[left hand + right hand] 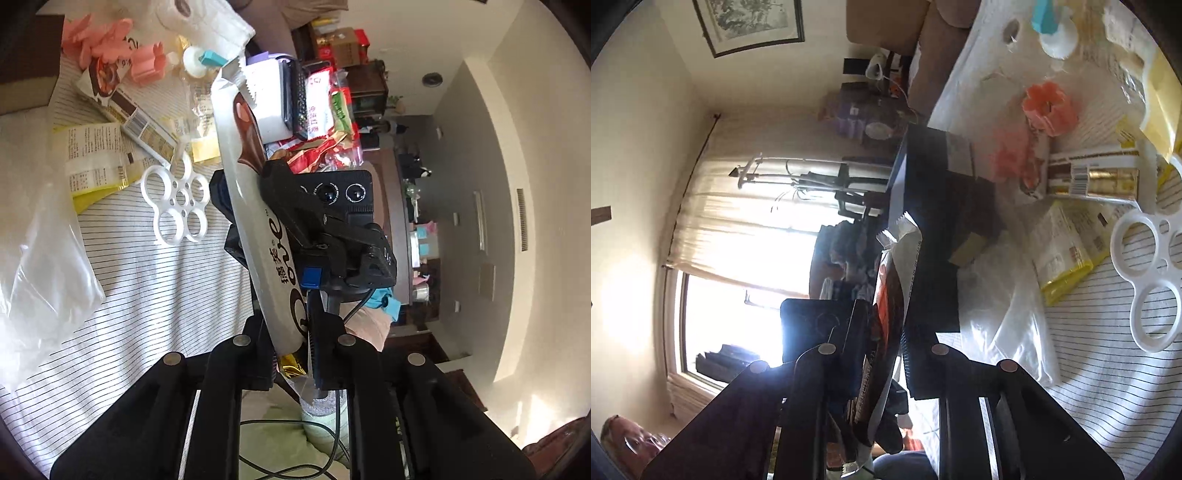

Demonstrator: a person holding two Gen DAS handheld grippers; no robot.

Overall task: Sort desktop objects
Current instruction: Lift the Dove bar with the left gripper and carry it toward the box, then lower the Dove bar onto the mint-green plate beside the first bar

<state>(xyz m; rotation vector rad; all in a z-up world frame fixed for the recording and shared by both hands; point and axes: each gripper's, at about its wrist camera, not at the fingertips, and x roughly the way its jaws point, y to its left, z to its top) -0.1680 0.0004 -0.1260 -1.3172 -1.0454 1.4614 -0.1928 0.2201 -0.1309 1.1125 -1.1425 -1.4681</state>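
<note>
My left hand-held gripper (291, 347) and right hand-held gripper (886, 350) both pinch one chocolate bar (255, 206), held off the striped surface (140, 295); its long axis runs up the frame's centre, between them, so neither is nearer.

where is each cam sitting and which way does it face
Left wrist: sits behind the left gripper, facing the striped tablecloth; the fingers clamp a white chocolate-bar wrapper, and the right gripper shows.
Right wrist: sits behind the right gripper, facing the window, clamping that wrapper.
Shared: wrapper, white plastic ring holder.
</note>
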